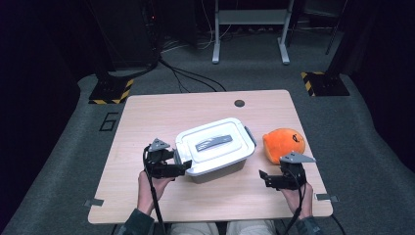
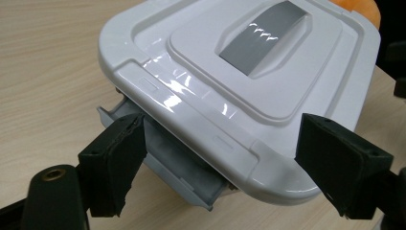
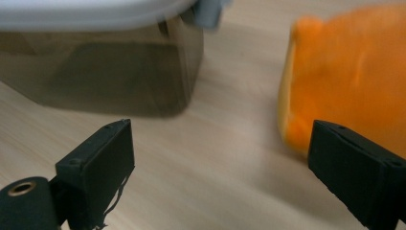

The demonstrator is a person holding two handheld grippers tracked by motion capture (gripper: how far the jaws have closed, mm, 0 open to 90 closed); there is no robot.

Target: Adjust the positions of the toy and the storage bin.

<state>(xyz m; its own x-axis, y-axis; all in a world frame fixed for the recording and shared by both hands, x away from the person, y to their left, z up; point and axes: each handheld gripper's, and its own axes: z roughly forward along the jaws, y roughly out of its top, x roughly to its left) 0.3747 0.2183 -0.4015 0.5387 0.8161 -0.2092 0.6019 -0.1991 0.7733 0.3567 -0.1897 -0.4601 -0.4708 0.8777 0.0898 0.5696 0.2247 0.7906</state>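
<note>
High view: one lidded box [image 1: 215,147] sits mid-bench [image 1: 161,105], one orange plush toy [image 1: 284,143] just right of it. Left tongs [image 1: 183,166] stand open astride the box's grey side latch [image 2: 158,163], probably to work it. Right tongs [image 1: 263,177] hang open over bare wood, gripping nothing, near the toy.

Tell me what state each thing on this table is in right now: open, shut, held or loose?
Box: on the table, lid on.
Lid: shut on the box, handle flat.
Latch: grey flap at the near end, swung out from under the lid rim.
Plush toy: orange, loose on the table beside the box.
Left gripper: open, jaws either side of the lid's end.
Right gripper: open, nothing between its jaws.
</note>
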